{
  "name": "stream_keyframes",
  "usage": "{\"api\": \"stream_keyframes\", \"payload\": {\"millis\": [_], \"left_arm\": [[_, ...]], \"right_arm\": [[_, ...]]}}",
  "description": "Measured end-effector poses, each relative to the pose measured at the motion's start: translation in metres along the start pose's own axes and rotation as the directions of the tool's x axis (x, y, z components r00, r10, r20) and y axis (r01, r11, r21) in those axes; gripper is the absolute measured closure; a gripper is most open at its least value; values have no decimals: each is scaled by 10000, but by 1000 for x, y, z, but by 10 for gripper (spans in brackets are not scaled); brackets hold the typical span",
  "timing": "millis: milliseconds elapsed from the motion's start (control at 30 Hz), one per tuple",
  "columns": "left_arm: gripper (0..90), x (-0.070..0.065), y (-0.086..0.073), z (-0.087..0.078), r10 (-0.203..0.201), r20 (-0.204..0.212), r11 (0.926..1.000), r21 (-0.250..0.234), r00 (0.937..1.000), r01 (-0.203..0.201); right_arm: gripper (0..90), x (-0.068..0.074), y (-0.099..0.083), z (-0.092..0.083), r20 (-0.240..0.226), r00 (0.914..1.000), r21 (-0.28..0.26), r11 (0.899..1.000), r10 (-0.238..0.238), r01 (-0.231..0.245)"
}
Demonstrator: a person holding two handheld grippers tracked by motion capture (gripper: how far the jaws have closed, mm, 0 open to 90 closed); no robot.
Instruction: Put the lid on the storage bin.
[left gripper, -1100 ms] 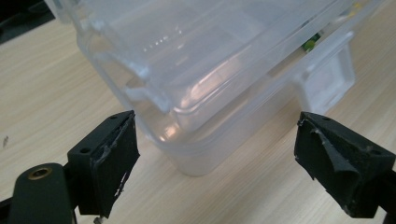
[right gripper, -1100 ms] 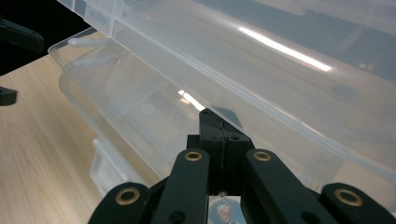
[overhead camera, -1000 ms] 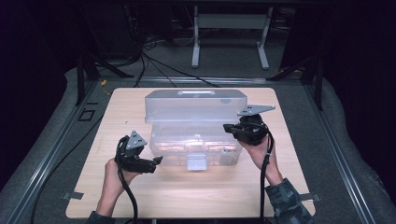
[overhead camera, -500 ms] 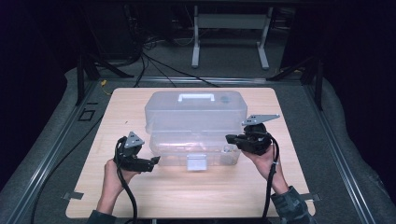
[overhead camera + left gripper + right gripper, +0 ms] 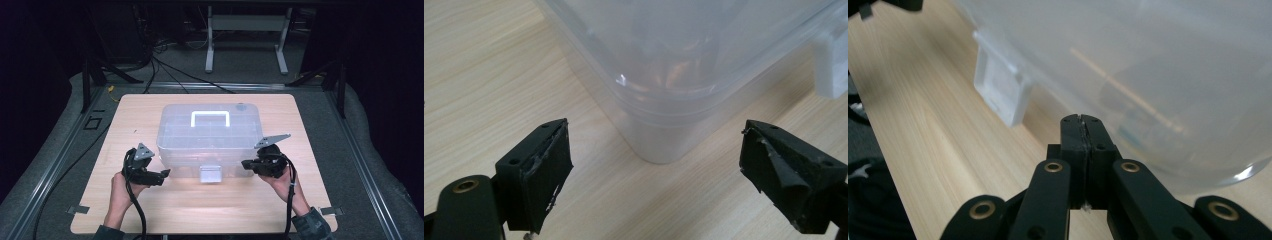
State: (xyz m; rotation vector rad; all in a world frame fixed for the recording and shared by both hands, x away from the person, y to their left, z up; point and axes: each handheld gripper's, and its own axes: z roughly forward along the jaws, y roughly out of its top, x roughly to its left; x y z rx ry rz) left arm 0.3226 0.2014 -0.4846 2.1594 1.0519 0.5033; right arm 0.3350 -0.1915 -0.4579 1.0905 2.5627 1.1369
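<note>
A: The clear plastic storage box (image 5: 210, 137) sat near the middle of the counter (image 5: 150, 105), lid on, white carry handle (image 5: 210, 118) lying flat on top, front latch (image 5: 210, 173) facing the near edge.

B: And the left hand-held gripper (image 5: 165, 173) was parked at the box's near-left corner, jaws spread wide with nothing between them. In the left gripper view that rounded corner (image 5: 659, 145) stood straight ahead of the gap, apart from both pads.

A: The right hand-held gripper (image 5: 245, 164) was another story: clenched tight, pads pressed together on nothing, tip close to the box's near-right side. Whether it actually touched the wall, I couldn't say.

B: How would you have rated that box for handling?

A: Thin-walled, smooth, probably slippery. The walls looked like they would flex under a hard pinch. There was something inside, blurred through the plastic, so not an empty shell, though likely still fairly light.

B: So where to grab?

A: The band just under the lid, where the rim stiffens it, or the handle for a lift. The rounded corners would have squirted out of a two-jaw pinch. For opening, that white latch was the spot, a small stiff tab a closed tip could hook under.

B: One push on a single side, and I'd have expected it to pivot on that wood.
</note>
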Motion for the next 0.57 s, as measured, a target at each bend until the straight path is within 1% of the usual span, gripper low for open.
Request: {"api": "stream_keyframes", "payload": {"millis": [67,100,167,200,233,267,333,367,400,433,467,500,533,567], "left_arm": [[129,1,-4,0,-89,-72,10000,43,9999,90],[127,2,-5,0,-70,-101,9999,78,9999,70],[127,3,-10,1,-124,-199,9998,121,9997,126],[126,3,-13,1,-119,-245,9998,186,9996,124],[122,3,-16,3,-221,-263,9996,192,9994,226],[118,3,-20,4,-274,-297,9993,253,9992,282],[98,4,-26,7,-244,-370,9985,478,9990,261],[79,6,-28,10,-221,-471,9981,572,9986,248],[56,8,-30,11,-235,-547,9974,667,9982,272],[34,10,-31,13,-300,-537,9967,742,9981,339],[17,13,-33,15,-410,-530,9961,761,9977,450],[6,15,-34,16,-466,-538,9956,784,9975,507],[1,17,-35,17,-533,-514,9952,793,9973,573],[2,19,-36,19,-545,-545,9948,833,9970,590]], "right_arm": [[888,2,-7,4,-45,10000,222,9997,-33,34],[881,2,-12,4,23,10000,386,9992,-88,87],[866,1,-20,6,50,10000,506,9987,-77,74],[855,0,-25,6,92,9999,551,9985,-50,45],[827,-1,-31,7,128,9999,618,9981,-5,-3],[778,-3,-36,8,216,9998,737,9973,14,-29],[596,-8,-47,9,501,9987,940,9956,2,-50],[505,-11,-51,10,416,9991,1051,9944,87,-130],[425,-14,-56,10,418,9991,1037,9945,114,-157],[352,-17,-59,9,603,9980,1044,9943,165,-228],[272,-19,-62,8,1015,9948,1163,9930,61,-179],[207,-22,-65,8,1197,9927,1151,9930,144,-283],[168,-27,-68,9,1015,9944,958,9947,288,-386],[149,-30,-70,8,1464,9888,1032,9936,304,-458]]}}
